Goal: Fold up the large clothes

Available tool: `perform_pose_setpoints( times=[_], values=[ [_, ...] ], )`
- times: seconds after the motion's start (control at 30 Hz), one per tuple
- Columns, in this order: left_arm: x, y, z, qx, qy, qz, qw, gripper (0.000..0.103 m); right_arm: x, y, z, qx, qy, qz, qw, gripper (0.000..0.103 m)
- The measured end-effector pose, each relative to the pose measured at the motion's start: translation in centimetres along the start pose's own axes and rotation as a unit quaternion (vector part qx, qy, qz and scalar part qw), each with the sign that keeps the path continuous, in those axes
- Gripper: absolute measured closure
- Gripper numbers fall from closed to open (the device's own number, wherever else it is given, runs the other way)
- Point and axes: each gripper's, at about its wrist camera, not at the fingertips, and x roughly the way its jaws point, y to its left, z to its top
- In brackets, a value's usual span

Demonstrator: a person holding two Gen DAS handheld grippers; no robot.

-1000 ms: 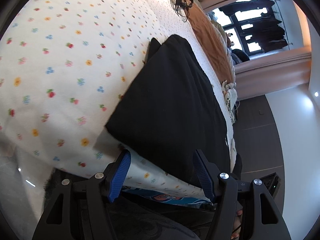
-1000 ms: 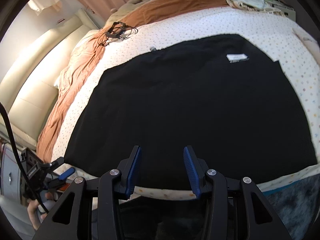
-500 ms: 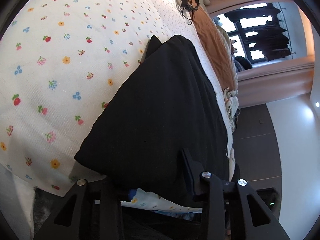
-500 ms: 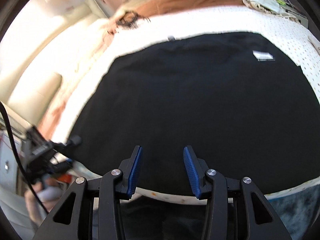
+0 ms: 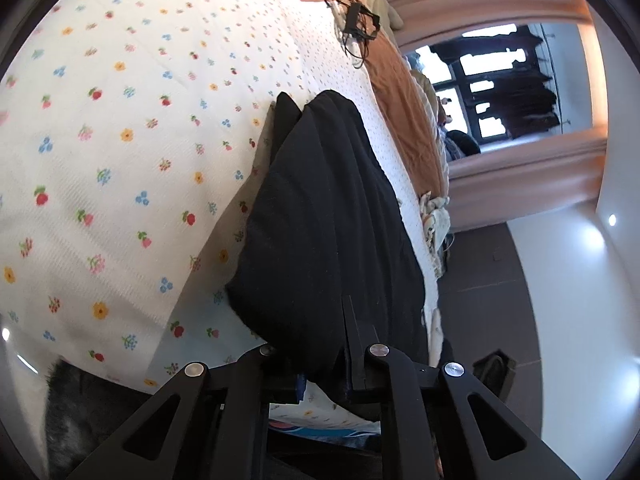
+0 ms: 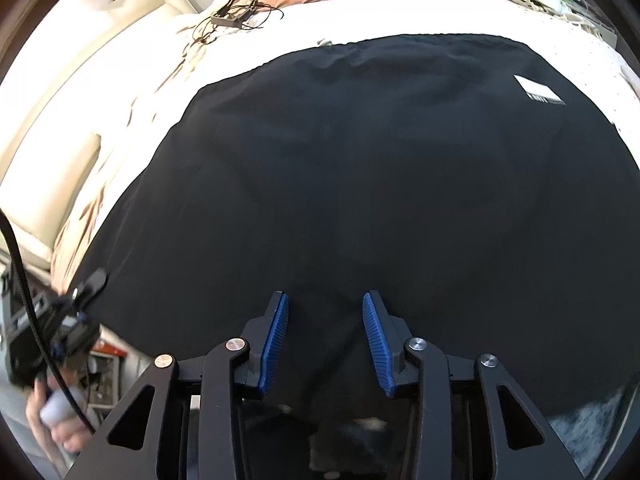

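Your left gripper [image 5: 320,344] has just closed, seemingly pinching the black garment [image 5: 328,216] corner between its fingers, ready for folding.

Right gripper [image 6: 324,340] showing black linkage arms, ribbed blue finger pads [image 6: 275,344], silver pivot screws, left gripper [image 5: 320,364] showing matching black frame, black cable trailing.

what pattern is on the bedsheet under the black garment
White with small scattered flowers in red, blue, yellow and pink; the bedsheet shows best in the left wrist view.
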Motion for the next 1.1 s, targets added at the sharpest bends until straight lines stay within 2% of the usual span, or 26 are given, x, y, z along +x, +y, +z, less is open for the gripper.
perform_pose_setpoints(
  times=[0.1, 0.17, 0.27, 0.33, 0.6, 0.7, 0.83, 1.1],
  values=[
    [-0.2, 0.5, -0.3, -0.017, -0.007, -0.003, 0.9998, 0.09, 1.3, 0.0, 2.0, 0.0, -0.002, -0.003, 1.0, 0.07],
    [-0.3, 0.7, -0.6, -0.026, -0.012, 0.004, 0.9996, 0.09, 2.0, -0.2, 3.3, 0.002, -0.004, -0.011, 1.0, 0.079],
    [-0.5, 0.7, -1.1, -0.033, -0.027, 0.027, 0.9987, 0.09, 2.8, -0.9, 5.3, 0.015, -0.005, -0.003, 1.0, 0.08],
    [-0.7, 0.8, -1.7, -0.056, -0.045, 0.033, 0.9969, 0.09, 3.3, -1.4, 6.7, 0.023, -0.006, 0.0, 1.0, 0.081],
    [0.1, 0.1, -3.2, -0.083, -0.099, 0.087, 0.9878, 0.08, 5.7, -2.9, 12.8, 0.048, -0.014, -0.004, 0.999, 0.081],
    [0.0, 0.7, -3.8, -0.115, -0.124, 0.079, 0.9823, 0.08, 6.8, -2.6, 15.3, 0.051, -0.019, -0.006, 0.998, 0.081],
    [0.7, 0.8, -3.8, -0.112, -0.134, 0.09, 0.9805, 0.078, 8.1, -2.5, 17.6, 0.044, -0.017, -0.007, 0.999, 0.081],
    [1.2, 1.4, -3.2, -0.136, -0.127, 0.071, 0.98, 0.075, 9.7, -2.5, 19.9, 0.046, -0.014, -0.008, 0.999, 0.081]
  ],
)
